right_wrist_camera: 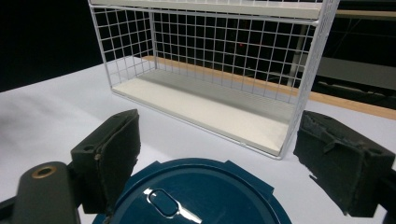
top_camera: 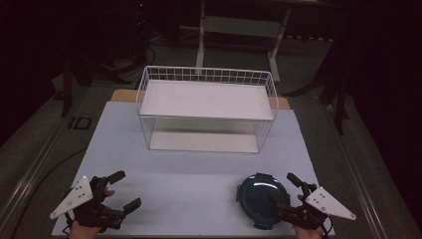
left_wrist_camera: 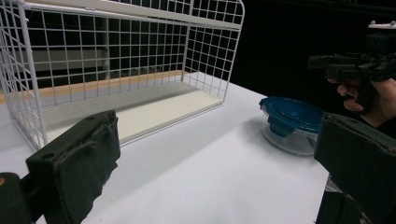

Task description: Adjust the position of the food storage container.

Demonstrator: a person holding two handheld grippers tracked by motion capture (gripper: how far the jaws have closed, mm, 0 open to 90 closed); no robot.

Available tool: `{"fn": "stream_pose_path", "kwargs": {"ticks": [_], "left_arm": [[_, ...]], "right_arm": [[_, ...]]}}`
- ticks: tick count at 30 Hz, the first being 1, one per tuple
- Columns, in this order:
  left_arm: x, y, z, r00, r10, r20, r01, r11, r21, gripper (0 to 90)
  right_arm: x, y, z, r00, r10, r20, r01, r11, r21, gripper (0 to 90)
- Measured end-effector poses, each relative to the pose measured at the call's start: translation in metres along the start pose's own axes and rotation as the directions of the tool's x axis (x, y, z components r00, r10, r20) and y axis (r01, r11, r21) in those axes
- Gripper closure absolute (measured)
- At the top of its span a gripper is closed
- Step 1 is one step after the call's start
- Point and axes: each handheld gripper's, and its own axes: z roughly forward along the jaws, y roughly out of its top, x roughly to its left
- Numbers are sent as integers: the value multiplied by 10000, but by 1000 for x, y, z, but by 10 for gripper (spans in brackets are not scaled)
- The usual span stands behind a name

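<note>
Container (top_camera: 261,198), round, with a clear body and a dark blue lid, sits on the bench (top_camera: 199,174) at its near right corner. Its lid carries clip tabs around the rim, and the right gripper view shows a small oblong valve or tab set in the middle of the lid (right_wrist_camera: 164,204), glinting; no brand, label or writing can be read on it. In the left gripper view the clear wall of the container (left_wrist_camera: 292,123) shows below the blue rim, and it appears empty, though the glass is hard to read.

Right tongs (top_camera: 286,191) hover at the container's right edge, jaws spread wide to either side of the lid and not pressing on it; they hold nothing. Left tongs (top_camera: 127,191) sit at the near left of the bench, well apart from the container, jaws likewise wide open and empty. Each carries a grey three-cornered plate on top.

Farther back, in the middle of the white bench top, stands a white wire rack (top_camera: 206,107) with two flat shelves, upper and lower, both bare. No lettering shows on the rack.
</note>
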Motion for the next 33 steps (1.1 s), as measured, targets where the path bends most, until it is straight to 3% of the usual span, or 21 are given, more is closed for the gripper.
{"fn": "stream_pose_path", "kwargs": {"ticks": [5,7,13,18,26,28,31,33], "left_arm": [[-1,1,-1,10000,62,-6,-62,10000,-17,7],[-2,1,-2,10000,85,15,-85,9999,-59,6],[-3,2,-2,9999,133,23,-132,9998,-112,6],[-3,2,-2,9999,121,1,-121,9999,-101,7],[-2,2,-2,10000,86,-10,-86,9999,-131,6],[-2,2,-2,9999,107,-6,-107,9999,-118,6],[-3,2,-2,9999,163,8,-163,9998,-101,6],[-3,2,-2,9998,195,26,-195,9998,-71,6]], "right_arm": [[3,3,-3,10000,20,8,-20,10000,-27,139],[7,11,-7,9996,207,-208,-208,9998,-57,139],[10,19,-6,9994,-234,-240,236,9997,85,138],[1,27,-4,9990,-340,-282,353,9983,468,124],[-16,35,-3,9981,176,-590,-125,9963,848,128],[-19,34,-4,9991,168,-380,-128,9946,1027,145],[-24,30,-6,9996,78,-288,-38,9909,1346,226],[-31,25,-9,9993,302,-200,-266,9872,1573,312]]}}
